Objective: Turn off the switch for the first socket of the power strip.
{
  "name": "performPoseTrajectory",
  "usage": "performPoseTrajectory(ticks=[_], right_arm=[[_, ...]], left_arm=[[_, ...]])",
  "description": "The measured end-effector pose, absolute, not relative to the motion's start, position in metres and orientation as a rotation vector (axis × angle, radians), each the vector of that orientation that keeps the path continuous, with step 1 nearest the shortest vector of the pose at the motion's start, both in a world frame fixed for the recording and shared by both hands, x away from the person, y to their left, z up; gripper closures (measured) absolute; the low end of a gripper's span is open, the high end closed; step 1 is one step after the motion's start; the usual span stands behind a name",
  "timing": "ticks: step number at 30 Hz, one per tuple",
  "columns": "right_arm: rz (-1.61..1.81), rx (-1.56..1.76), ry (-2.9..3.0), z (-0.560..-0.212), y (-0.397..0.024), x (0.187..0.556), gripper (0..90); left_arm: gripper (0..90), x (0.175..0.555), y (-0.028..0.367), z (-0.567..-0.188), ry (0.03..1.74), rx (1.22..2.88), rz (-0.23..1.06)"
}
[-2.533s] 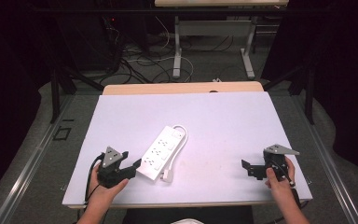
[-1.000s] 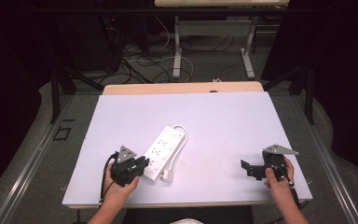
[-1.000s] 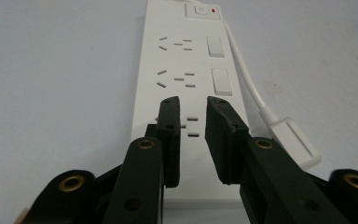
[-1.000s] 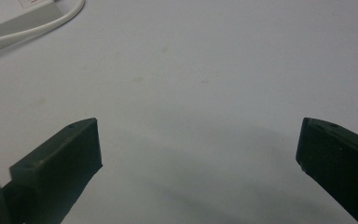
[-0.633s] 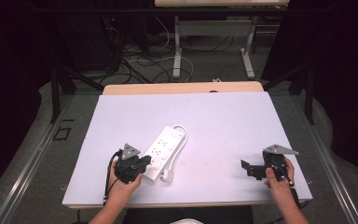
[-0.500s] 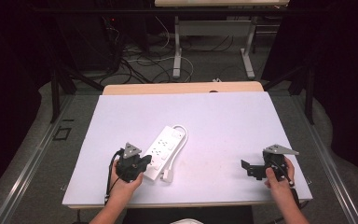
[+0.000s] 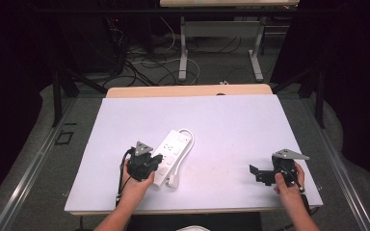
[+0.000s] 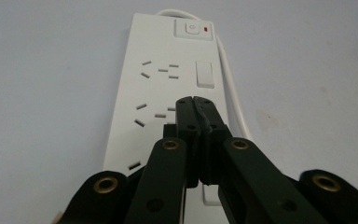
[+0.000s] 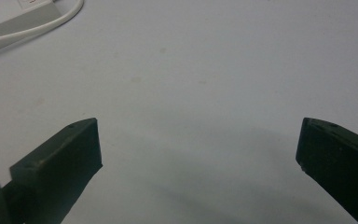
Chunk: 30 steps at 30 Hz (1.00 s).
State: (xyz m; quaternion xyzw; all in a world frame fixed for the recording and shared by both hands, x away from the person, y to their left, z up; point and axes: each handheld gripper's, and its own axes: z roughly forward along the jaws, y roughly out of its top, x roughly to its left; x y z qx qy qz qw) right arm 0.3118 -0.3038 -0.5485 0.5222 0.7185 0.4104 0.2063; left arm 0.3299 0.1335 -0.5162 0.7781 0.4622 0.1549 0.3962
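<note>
A: While resting left of the table's [image 7: 231,120] centre, how is the power strip [image 8: 168,93] handling?

B: Rigid, light, slippery; left gripper [image 8: 196,103], jaws closed on nothing, is hovering over its sockets. Right gripper [image 9: 198,149] is gaping, well apart. Take its long sides.

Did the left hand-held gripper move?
Yes. The left hand-held gripper slid rightward over the white table onto the power strip, and its jaws just closed on nothing.

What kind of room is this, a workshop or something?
Probably a lab or recording studio: a white-topped table bearing a power strip, loose cables on the floor, and black curtains around.
</note>
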Motion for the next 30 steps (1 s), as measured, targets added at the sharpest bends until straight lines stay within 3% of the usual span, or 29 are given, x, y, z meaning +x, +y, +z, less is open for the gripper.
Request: performPoseTrajectory(ticks=[30], right_arm=[[1.146, 1.453, 2.006, -0.549, -0.305, 0.312, 0.0]], left_arm=[[90.0, 0.368, 0.09, -0.516, 1.188, 1.964, 0.328]])
